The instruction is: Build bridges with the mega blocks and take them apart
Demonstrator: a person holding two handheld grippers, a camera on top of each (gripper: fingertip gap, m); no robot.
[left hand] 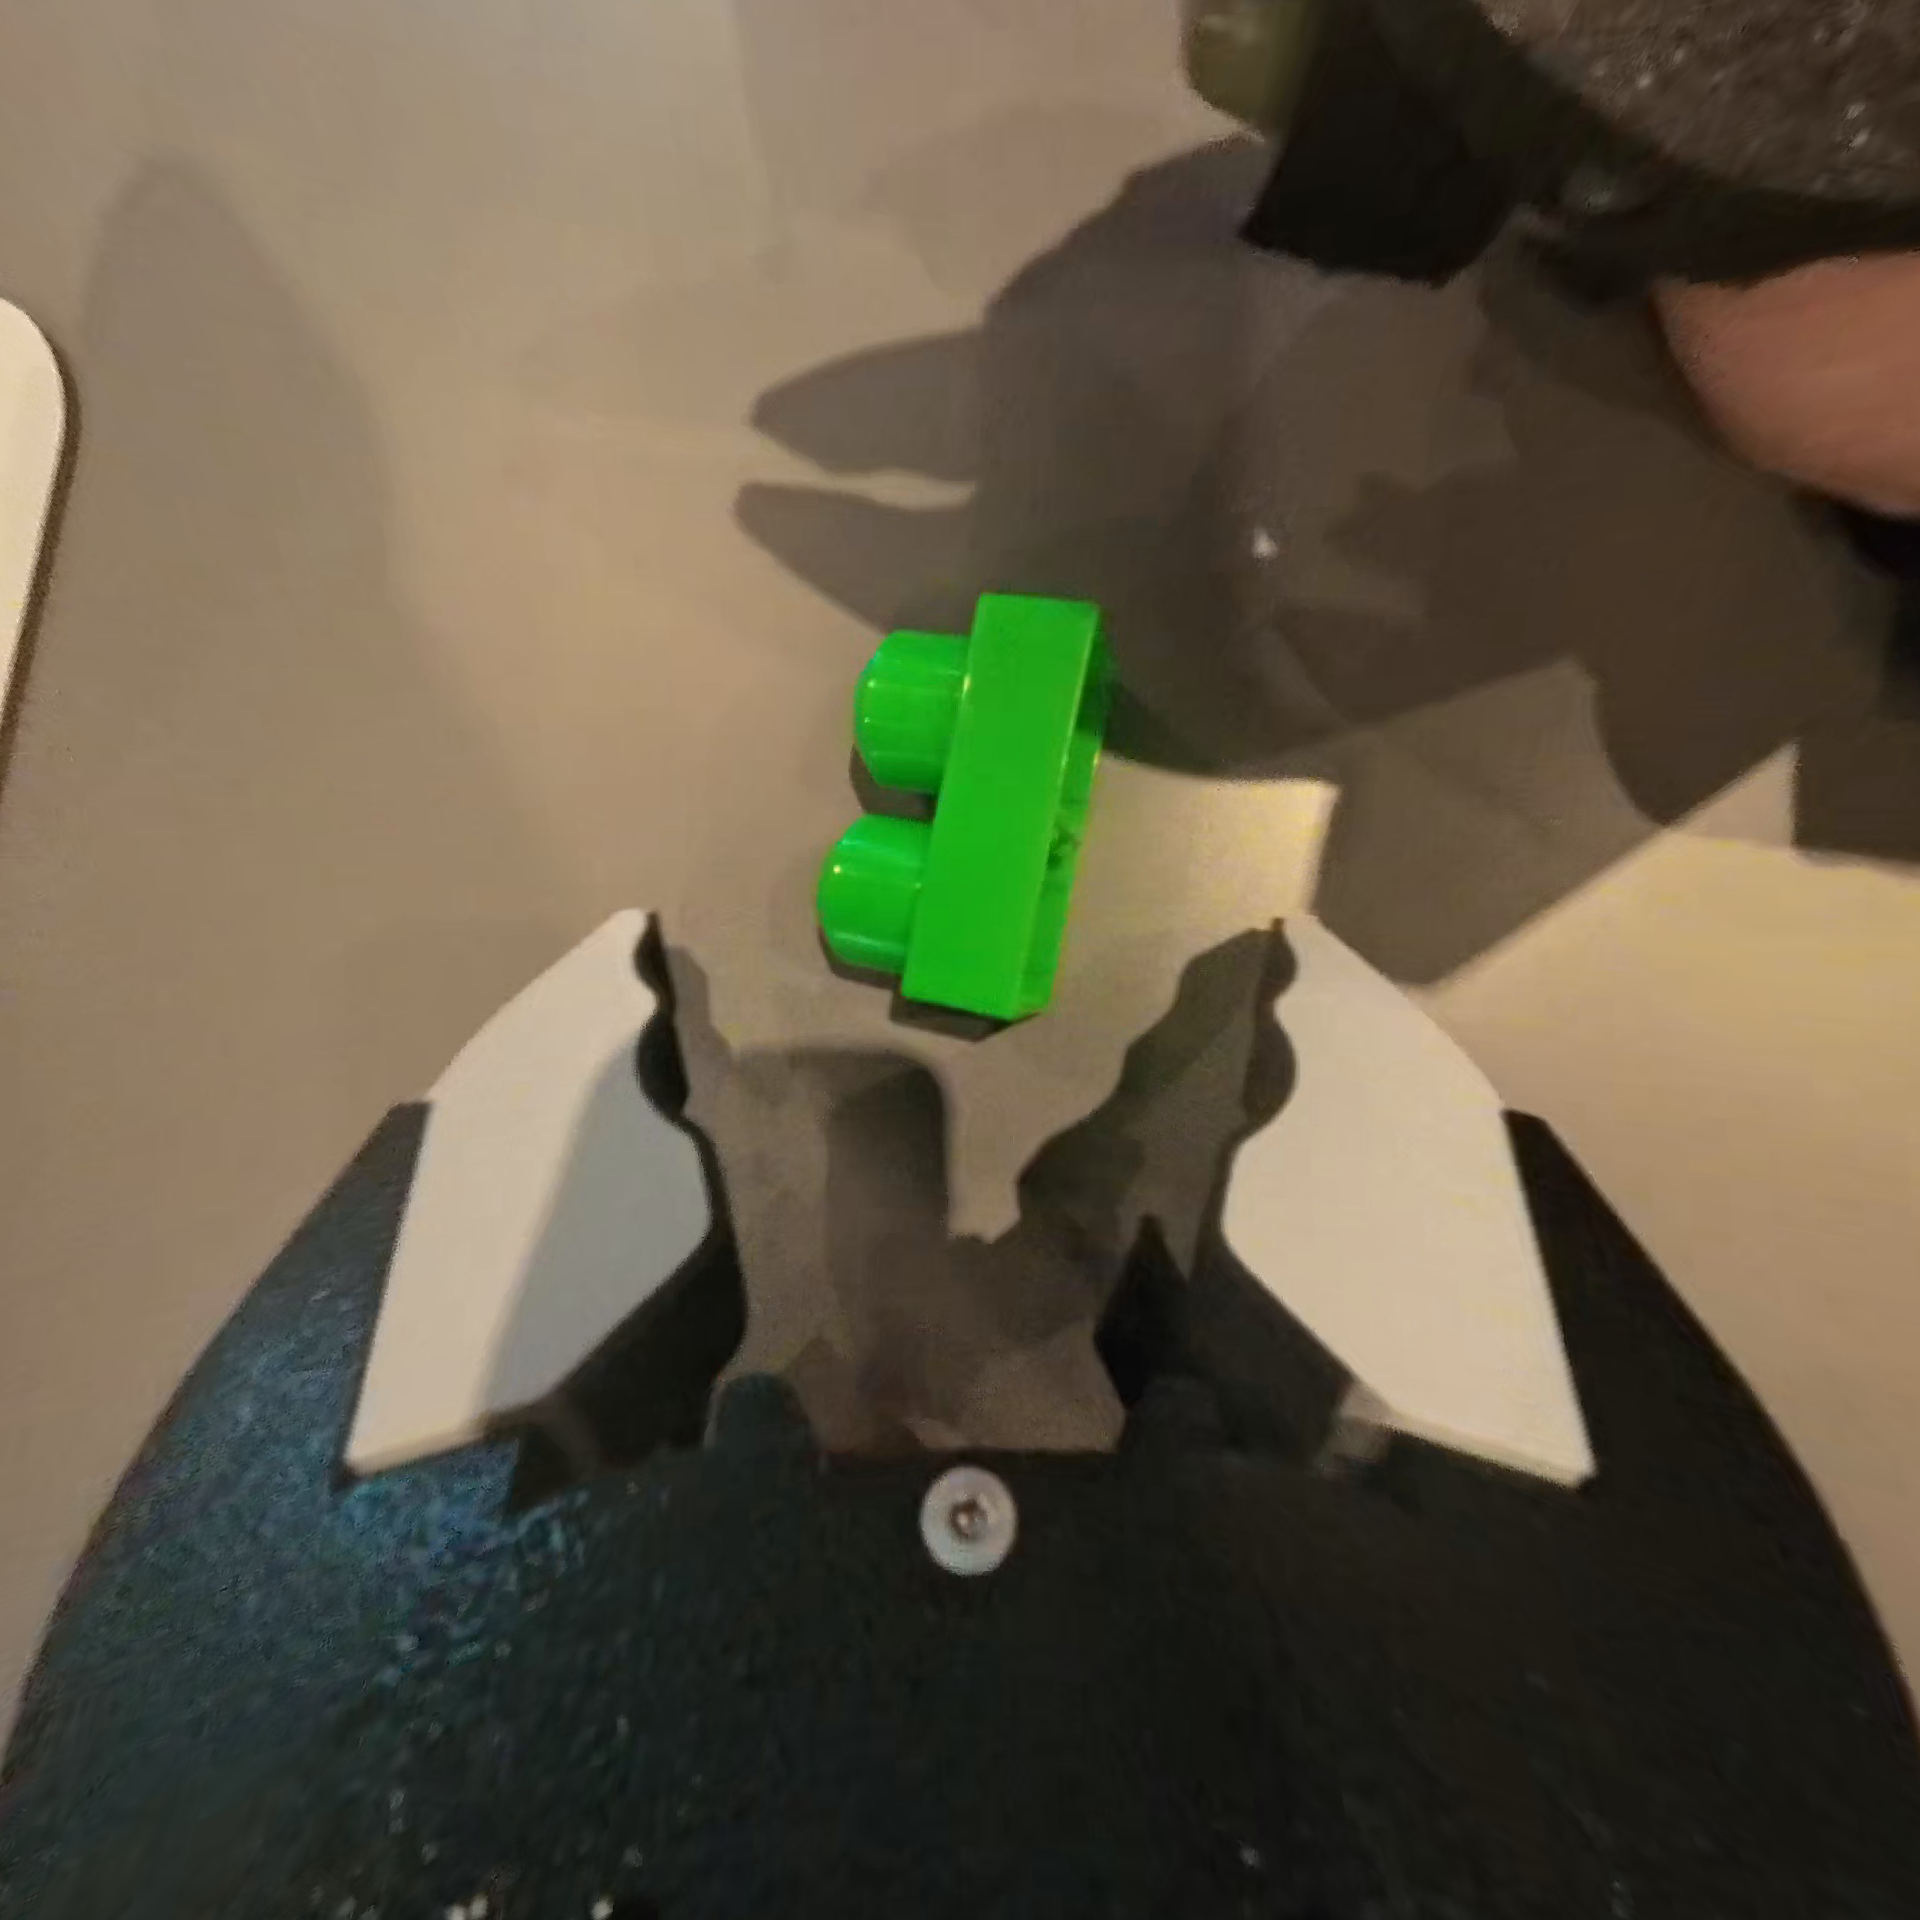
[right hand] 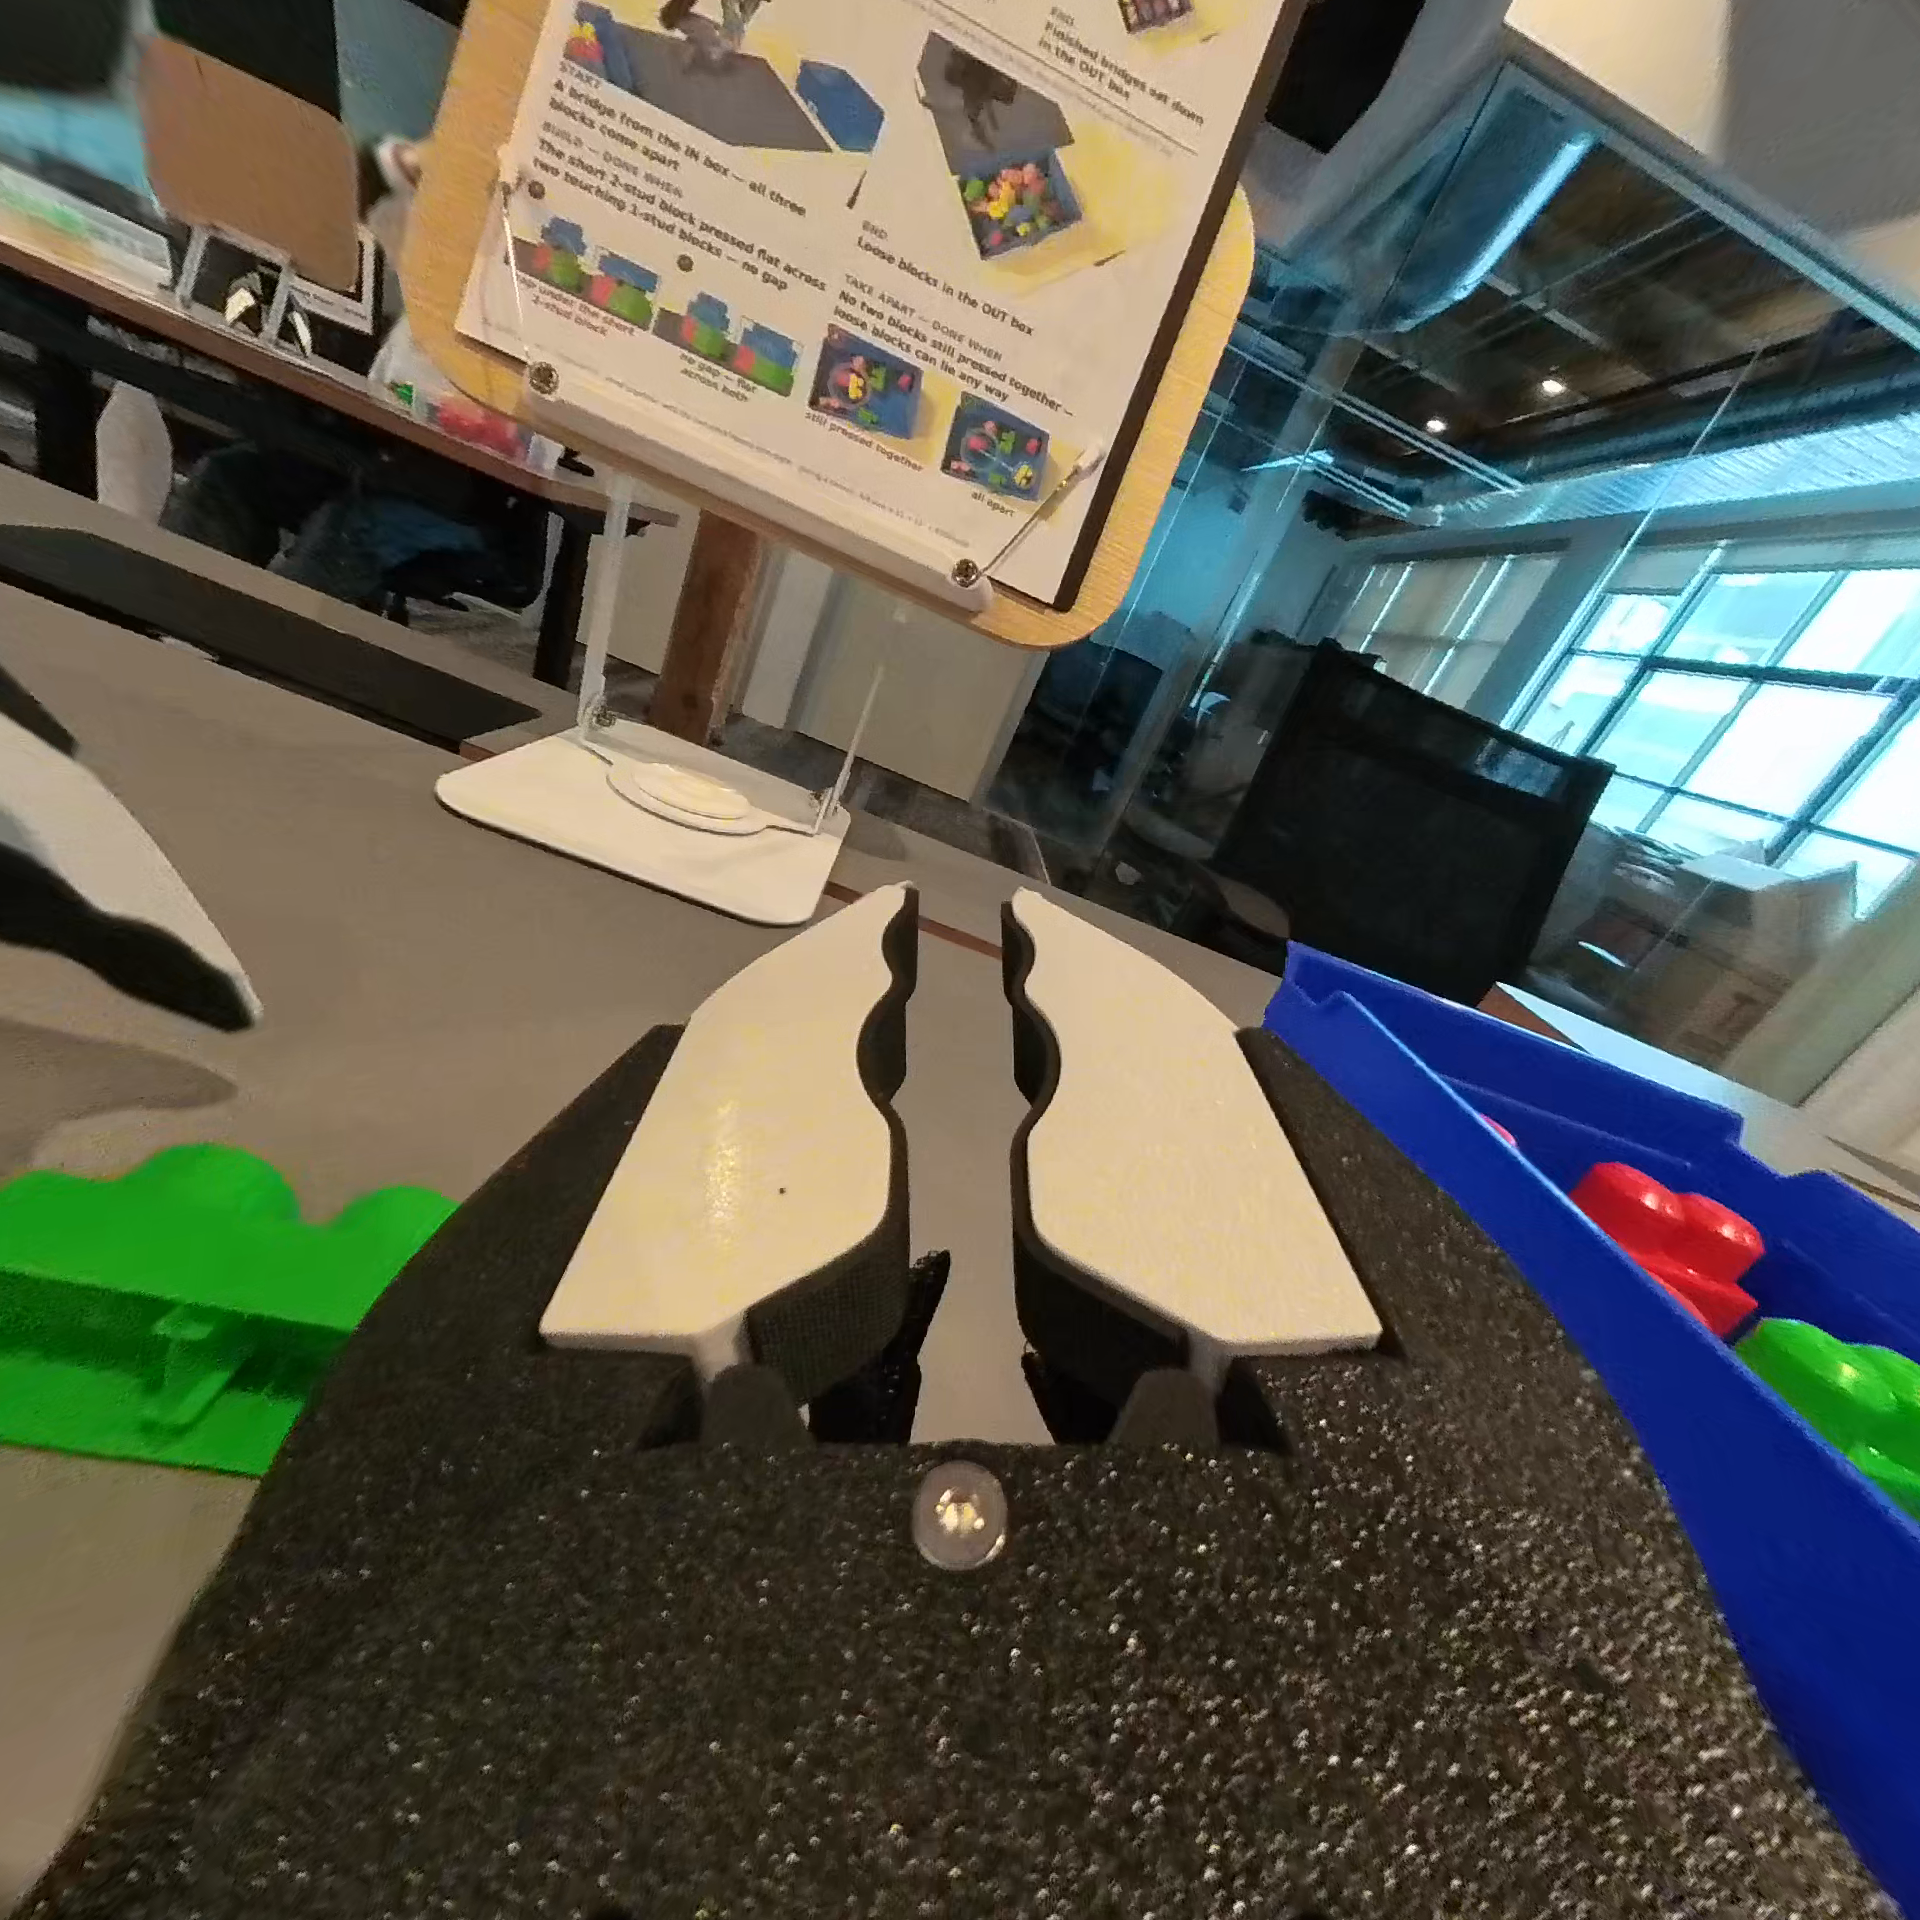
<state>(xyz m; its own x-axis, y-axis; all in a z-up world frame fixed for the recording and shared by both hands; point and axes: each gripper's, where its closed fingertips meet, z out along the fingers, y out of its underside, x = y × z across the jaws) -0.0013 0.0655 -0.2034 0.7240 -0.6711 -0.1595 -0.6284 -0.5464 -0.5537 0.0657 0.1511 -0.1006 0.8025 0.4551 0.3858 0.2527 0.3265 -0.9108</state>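
Note:
A green two-stud block (left hand: 987,810) lies on its side on the grey table, studs pointing left. My left gripper (left hand: 961,935) is wide open and empty, its fingertips just short of the block and on either side of its near end. The block also shows at the left edge of the right wrist view (right hand: 156,1299). My right gripper (right hand: 958,914) is empty, its fingers nearly together with only a narrow gap. It hovers low over the table beside the block.
A blue bin (right hand: 1558,1195) at the right holds a red block (right hand: 1673,1247) and green blocks (right hand: 1849,1392). An instruction board (right hand: 831,260) on a white stand base (right hand: 644,821) stands ahead. The right gripper and a hand (left hand: 1558,208) fill the upper right of the left wrist view. Spacing between my two grippers at the tips: around 15 centimetres.

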